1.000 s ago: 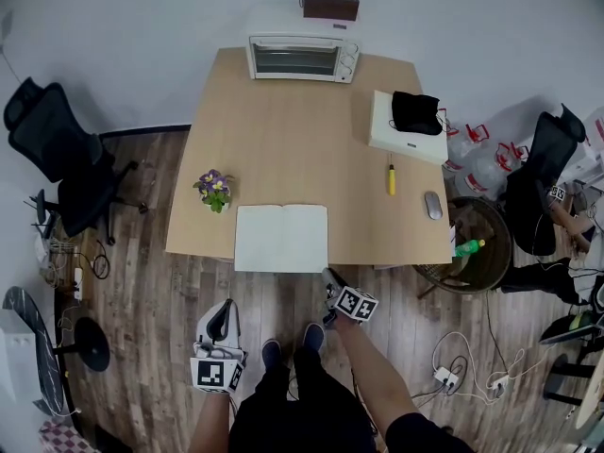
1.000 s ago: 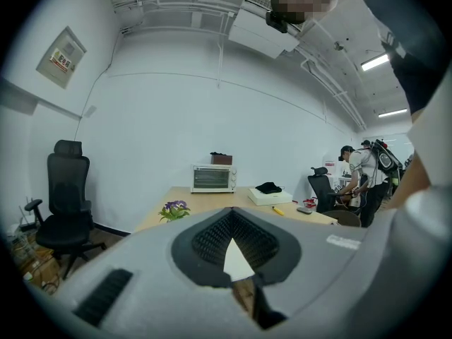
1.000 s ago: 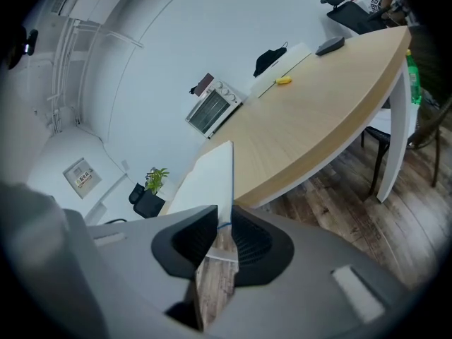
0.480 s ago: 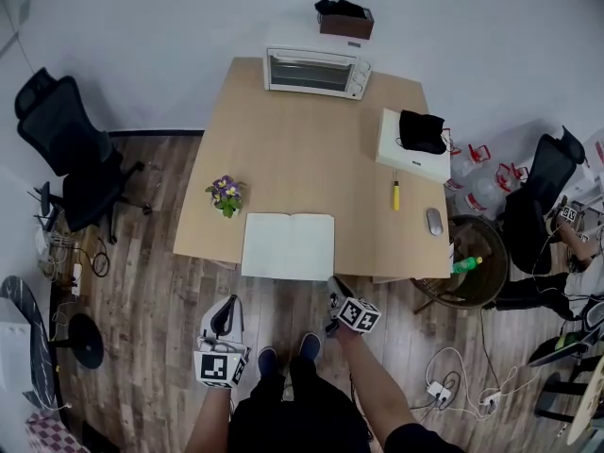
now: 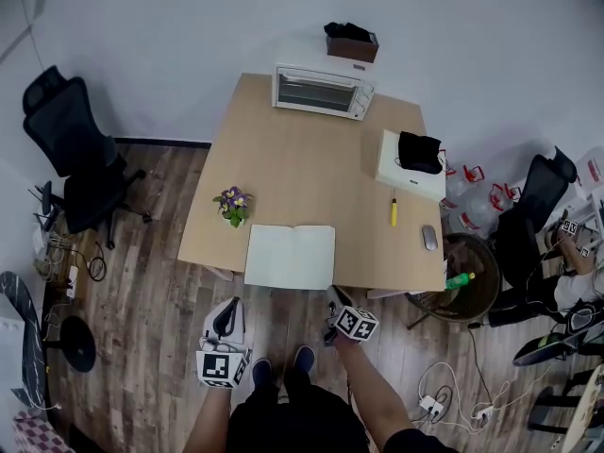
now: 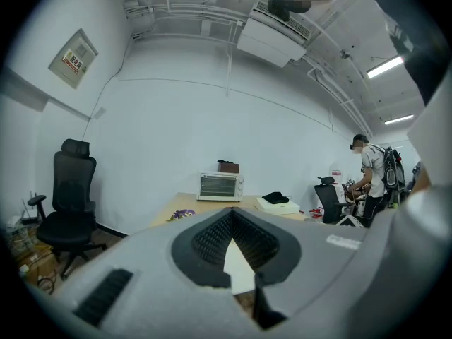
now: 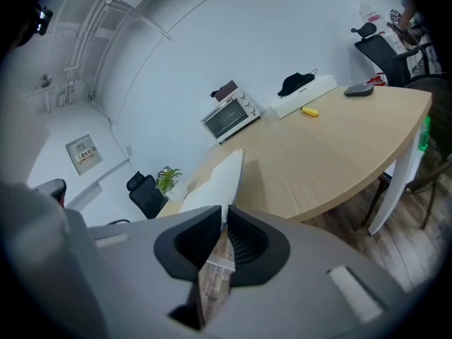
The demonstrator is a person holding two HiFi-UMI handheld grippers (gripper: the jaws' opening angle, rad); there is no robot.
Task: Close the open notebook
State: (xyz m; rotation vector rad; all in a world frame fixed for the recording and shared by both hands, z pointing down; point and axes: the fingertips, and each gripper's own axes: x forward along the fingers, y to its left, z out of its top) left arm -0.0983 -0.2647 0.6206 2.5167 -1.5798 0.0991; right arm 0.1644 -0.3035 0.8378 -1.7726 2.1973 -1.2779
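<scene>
The open notebook (image 5: 290,255) lies white-paged at the wooden table's (image 5: 302,159) near edge and overhangs it a little. My right gripper (image 5: 332,293) is at its near right corner. In the right gripper view the jaws (image 7: 224,221) are pinched on that corner, and the right-hand leaf of the notebook (image 7: 219,182) stands up from the table with a shadow beside it. My left gripper (image 5: 229,307) hangs below the table's edge, left of the notebook, apart from it. Its fingertips (image 6: 230,212) meet with nothing between them; the notebook (image 6: 236,263) shows behind their gap.
A toaster oven (image 5: 323,91) stands at the table's far edge, with a brown box (image 5: 351,41) behind it. A small flower pot (image 5: 233,206) is left of the notebook. A yellow marker (image 5: 394,211), a mouse (image 5: 430,238) and a white box (image 5: 412,168) lie right. An office chair (image 5: 71,149) stands left.
The right gripper has risen to the notebook's near right corner and its jaws have narrowed onto it. The left gripper has hardly moved. The head view has shifted a little.
</scene>
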